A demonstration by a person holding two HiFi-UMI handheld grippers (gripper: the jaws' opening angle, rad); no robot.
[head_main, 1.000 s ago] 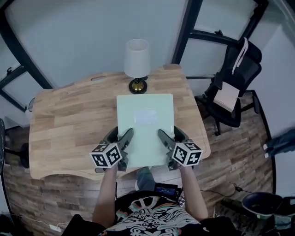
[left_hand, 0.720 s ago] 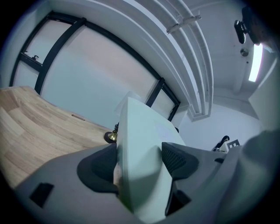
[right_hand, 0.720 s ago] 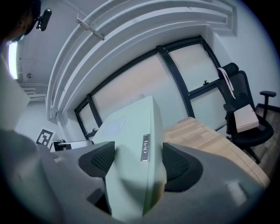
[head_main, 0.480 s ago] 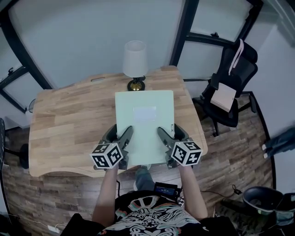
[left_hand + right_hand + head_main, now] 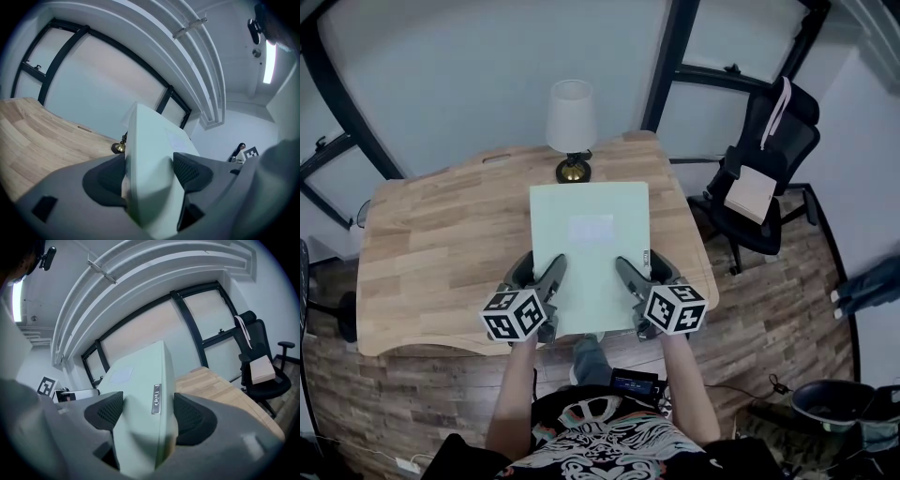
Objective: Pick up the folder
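Observation:
The pale green folder [image 5: 591, 246] is held flat above the wooden desk [image 5: 441, 244], its far edge near the lamp. My left gripper [image 5: 547, 286] is shut on the folder's left edge, and my right gripper [image 5: 630, 281] is shut on its right spine edge. In the left gripper view the folder [image 5: 150, 164] sits clamped between both black pads [image 5: 190, 171]. In the right gripper view the folder [image 5: 140, 399] shows a small metal label on its spine between the pads [image 5: 192, 416].
A table lamp with a white shade [image 5: 569, 120] and brass base stands at the desk's far edge just beyond the folder. A black office chair [image 5: 764, 178] with a box on its seat stands right of the desk. Dark window frames line the wall.
Both grippers have lifted the folder slightly and carried it a little toward the lamp; the folder looks larger and closer to the lamp base. The grip is unchanged.

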